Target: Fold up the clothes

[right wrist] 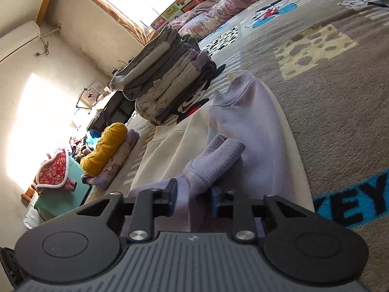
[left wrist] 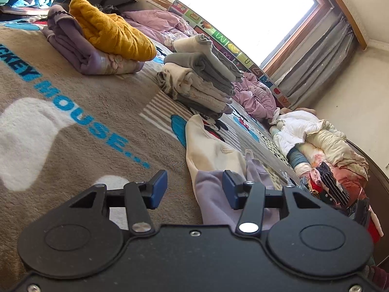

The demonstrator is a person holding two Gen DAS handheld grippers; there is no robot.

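Note:
A cream and lavender sweatshirt [left wrist: 214, 150] with a Mickey print lies flat on the brown Mickey Mouse blanket [left wrist: 73, 126]. My left gripper [left wrist: 194, 189] is open, hovering just over the garment's lavender edge [left wrist: 216, 202], its jaws apart with nothing between them. In the right wrist view the same sweatshirt [right wrist: 255, 121] lies ahead, its lavender cuff [right wrist: 218, 158] bunched up. My right gripper [right wrist: 193, 199] has its jaws partly open, either side of the lavender sleeve fabric, which sits between the pads.
A grey and cream folded stack [left wrist: 201, 80] and a purple pile topped by a mustard sweater [left wrist: 109, 34] sit on the blanket. Unfolded clothes [left wrist: 323, 150] are heaped at the right. A pink quilt [left wrist: 255, 92] lies by the window wall.

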